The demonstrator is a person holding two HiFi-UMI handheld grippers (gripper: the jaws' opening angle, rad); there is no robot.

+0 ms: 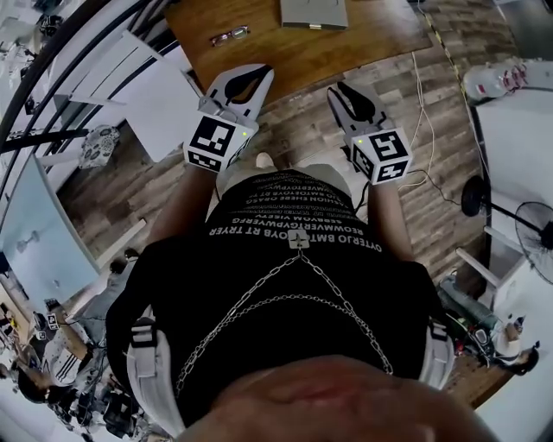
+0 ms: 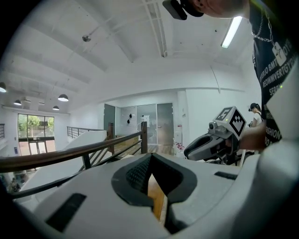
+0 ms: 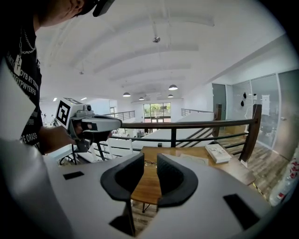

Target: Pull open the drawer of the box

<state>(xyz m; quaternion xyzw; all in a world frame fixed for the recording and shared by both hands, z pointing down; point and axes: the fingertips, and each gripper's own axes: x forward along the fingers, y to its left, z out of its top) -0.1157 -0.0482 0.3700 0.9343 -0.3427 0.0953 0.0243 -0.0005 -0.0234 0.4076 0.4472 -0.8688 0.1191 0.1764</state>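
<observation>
A pale flat box lies at the far edge of the wooden table; in the right gripper view it shows as a white, book-like thing. No drawer can be made out on it. Both grippers hang in front of the person's body, over the plank floor and short of the table. My left gripper has its jaws meeting at the tips, with nothing between them. My right gripper stands open, its pads apart with only the table showing through the gap.
A pair of glasses lies on the table's left part. A dark railing runs behind the table. White boards lean at the left. A cable trails over the floor, and a standing fan is at the right.
</observation>
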